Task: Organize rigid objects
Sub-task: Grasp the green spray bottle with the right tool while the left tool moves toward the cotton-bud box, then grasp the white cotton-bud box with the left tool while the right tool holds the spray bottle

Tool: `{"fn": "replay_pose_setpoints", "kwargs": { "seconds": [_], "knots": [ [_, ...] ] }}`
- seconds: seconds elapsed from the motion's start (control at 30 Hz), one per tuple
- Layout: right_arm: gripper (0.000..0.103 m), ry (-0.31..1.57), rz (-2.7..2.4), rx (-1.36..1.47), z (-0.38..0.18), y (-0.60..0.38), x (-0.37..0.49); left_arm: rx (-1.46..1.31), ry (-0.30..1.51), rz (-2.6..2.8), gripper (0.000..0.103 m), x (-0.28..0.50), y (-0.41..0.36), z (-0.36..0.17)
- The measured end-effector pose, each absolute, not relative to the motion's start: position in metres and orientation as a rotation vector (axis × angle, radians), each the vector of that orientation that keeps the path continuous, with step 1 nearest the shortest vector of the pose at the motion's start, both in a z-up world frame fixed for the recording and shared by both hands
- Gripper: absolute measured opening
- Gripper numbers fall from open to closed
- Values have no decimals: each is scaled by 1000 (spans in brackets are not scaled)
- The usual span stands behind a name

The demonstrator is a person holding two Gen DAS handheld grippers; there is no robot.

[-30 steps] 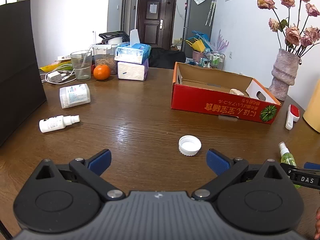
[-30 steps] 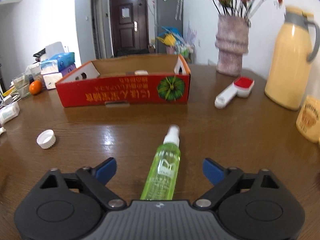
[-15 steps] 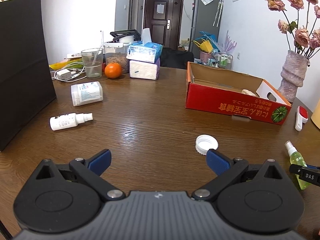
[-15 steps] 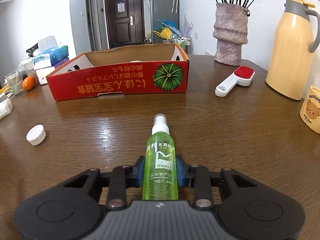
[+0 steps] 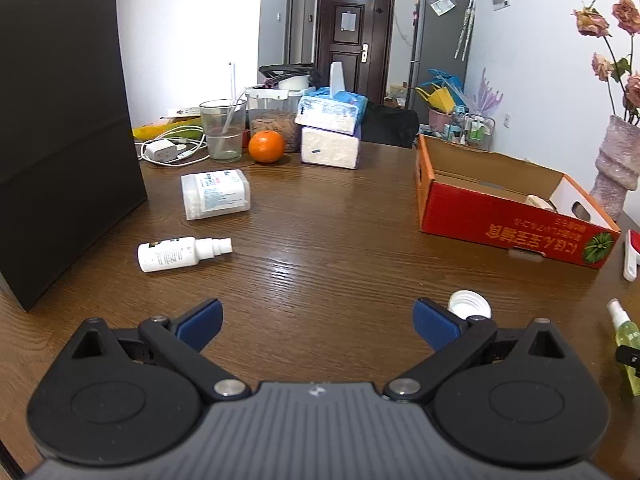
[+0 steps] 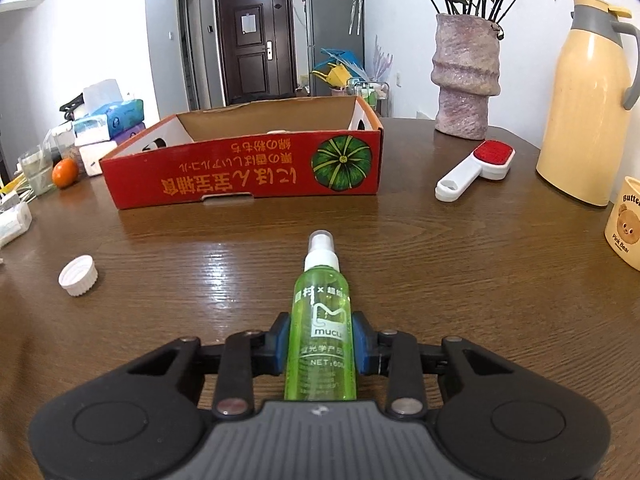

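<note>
The right gripper [image 6: 320, 346] is clenched on a slim, translucent green spray bottle [image 6: 321, 336], its blue pads pressed flat against both sides of the smooth cylindrical body; the bottle lies along the fingers with its white nozzle pointing toward the cardboard box [image 6: 248, 168], over the glossy, grain-streaked wooden table [image 6: 460, 280]. The box is a shallow open tray, red printed outside, plain brown inside, well ahead of the nozzle. The left gripper [image 5: 316, 322] hangs released, its blue pads spread wide with only bare wood between them. A ribbed white screw cap [image 5: 469, 304] lies open side up just behind its right finger. Farther off to the left lie a white spray bottle [image 5: 180, 253] on its side and a boxy, clear plastic container [image 5: 215, 193], near a matte black paper bag [image 5: 60, 136].
</note>
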State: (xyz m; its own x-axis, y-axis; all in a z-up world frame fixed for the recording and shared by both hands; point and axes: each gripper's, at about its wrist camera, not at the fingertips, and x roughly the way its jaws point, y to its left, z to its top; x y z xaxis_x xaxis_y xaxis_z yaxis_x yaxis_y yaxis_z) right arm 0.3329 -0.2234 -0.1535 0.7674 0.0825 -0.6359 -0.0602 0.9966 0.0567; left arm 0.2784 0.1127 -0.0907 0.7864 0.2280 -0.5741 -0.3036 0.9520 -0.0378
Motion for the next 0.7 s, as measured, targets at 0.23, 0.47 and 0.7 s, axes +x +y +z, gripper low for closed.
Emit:
{"fn": "replay_pose_setpoints", "kwargs": {
  "seconds": [0.23,0.47,0.7],
  "knots": [
    [30,662,67,43,-150,-226,335,-126,601,319,103,290,127,-90],
    [30,643,47,46,-147,-229,340,-116,591,345,103,303,139,-84],
    [30,626,34,42,-145,-229,345,-120,587,378,103,323,155,-75]
  ]
}}
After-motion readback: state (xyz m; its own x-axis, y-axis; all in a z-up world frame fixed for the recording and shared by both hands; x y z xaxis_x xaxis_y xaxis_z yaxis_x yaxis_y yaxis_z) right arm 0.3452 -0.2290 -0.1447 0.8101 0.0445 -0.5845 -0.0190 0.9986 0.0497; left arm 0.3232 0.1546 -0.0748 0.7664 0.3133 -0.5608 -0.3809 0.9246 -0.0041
